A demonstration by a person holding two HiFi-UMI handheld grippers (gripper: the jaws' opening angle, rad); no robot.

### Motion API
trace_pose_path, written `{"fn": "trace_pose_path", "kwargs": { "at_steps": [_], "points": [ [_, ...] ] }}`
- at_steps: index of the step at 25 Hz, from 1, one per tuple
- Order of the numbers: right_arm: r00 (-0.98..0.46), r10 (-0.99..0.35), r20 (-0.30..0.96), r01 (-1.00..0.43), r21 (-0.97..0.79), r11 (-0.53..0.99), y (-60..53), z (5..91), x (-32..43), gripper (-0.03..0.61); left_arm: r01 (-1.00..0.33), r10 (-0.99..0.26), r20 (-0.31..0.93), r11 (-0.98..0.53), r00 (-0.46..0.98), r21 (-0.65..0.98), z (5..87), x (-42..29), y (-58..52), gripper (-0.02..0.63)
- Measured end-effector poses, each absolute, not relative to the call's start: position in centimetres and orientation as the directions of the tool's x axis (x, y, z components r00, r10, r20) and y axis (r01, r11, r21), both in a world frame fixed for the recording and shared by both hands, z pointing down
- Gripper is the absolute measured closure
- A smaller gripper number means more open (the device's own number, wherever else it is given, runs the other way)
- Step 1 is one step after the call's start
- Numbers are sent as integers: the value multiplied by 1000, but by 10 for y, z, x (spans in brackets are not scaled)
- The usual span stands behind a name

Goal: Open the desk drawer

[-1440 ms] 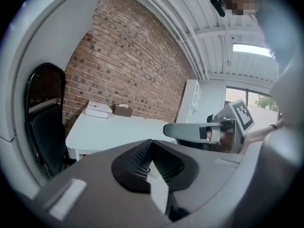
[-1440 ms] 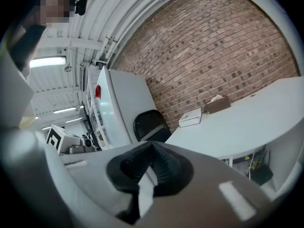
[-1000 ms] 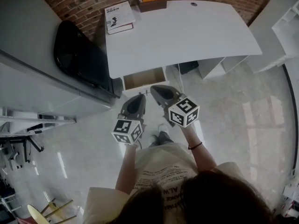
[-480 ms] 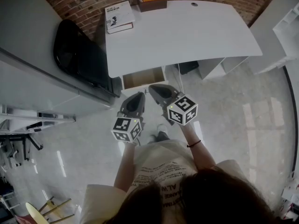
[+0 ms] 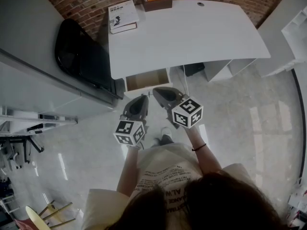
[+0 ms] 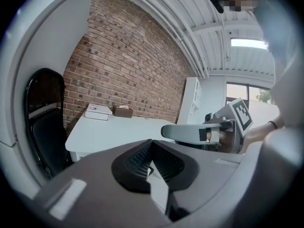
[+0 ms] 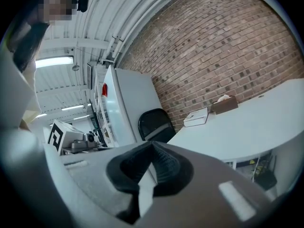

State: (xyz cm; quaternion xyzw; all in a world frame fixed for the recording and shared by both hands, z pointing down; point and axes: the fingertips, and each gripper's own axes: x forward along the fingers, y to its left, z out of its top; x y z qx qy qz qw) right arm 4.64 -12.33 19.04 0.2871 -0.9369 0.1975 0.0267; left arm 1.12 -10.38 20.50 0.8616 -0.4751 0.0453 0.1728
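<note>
Left gripper [image 5: 142,98] and right gripper [image 5: 157,91] are held side by side, low in front of the white desk [image 5: 192,32]. On each, the jaws are closed pad against pad, and nothing is held between them. The drawer [image 5: 146,79] is located under the desk's front left edge. It is drawn partly out, and its brown inside is exposed. A book [image 5: 123,14] and a brown box [image 5: 156,1] are placed at the desk's far edge.
</note>
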Motion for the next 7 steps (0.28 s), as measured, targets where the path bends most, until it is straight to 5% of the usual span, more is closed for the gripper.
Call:
{"fn": "trace_pose_path", "kwargs": {
  "at_steps": [7],
  "points": [
    [-836,-524,163,-545,-365,755,-126,193,53,576,-835,-803,245,-485,543,261,207,16,-106,615]
  ]
}}
